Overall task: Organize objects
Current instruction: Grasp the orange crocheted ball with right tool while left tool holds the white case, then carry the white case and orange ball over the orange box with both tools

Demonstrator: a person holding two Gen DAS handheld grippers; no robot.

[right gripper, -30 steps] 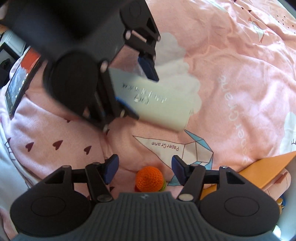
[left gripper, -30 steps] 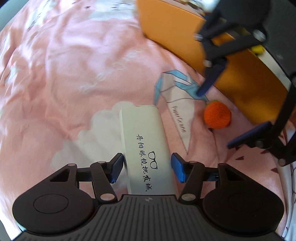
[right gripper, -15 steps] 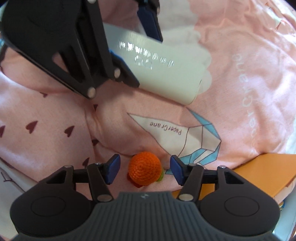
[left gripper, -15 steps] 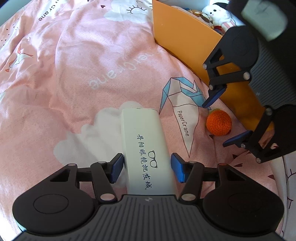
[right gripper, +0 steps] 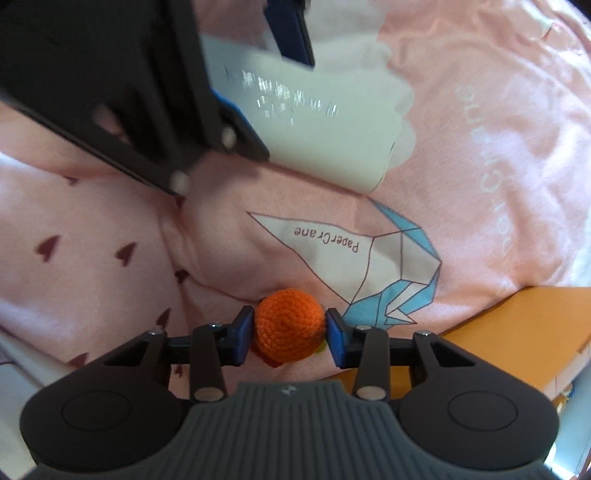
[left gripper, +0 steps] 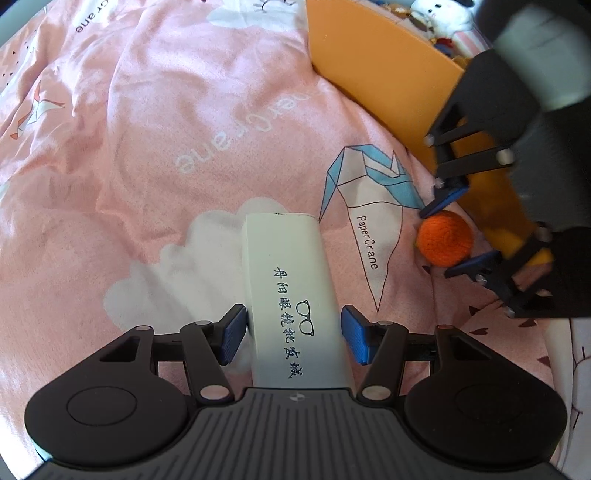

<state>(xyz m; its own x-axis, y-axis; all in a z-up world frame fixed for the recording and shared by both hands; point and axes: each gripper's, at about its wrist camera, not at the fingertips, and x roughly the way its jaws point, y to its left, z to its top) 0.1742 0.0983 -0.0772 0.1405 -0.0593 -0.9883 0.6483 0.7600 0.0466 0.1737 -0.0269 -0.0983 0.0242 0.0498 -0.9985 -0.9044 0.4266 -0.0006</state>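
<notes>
A white glasses case [left gripper: 291, 291] with black print lies on the pink bedspread between the fingers of my left gripper [left gripper: 291, 334]. The jaws are open, with a small gap on each side of the case. It also shows blurred in the right wrist view [right gripper: 314, 122]. An orange crocheted ball [right gripper: 288, 326] lies on the bedspread, and my right gripper [right gripper: 290, 336] is shut on it, both blue pads touching its sides. The ball also shows in the left wrist view [left gripper: 445, 238].
An orange box [left gripper: 373, 70] holding plush toys [left gripper: 439, 18] stands at the back right, right beside the ball; its edge shows in the right wrist view [right gripper: 517, 325]. The pink bedspread [left gripper: 147, 147] is rumpled and spreads to the left.
My right gripper came down around the orange ball and closed on it. The left gripper stayed around the case, still open.
</notes>
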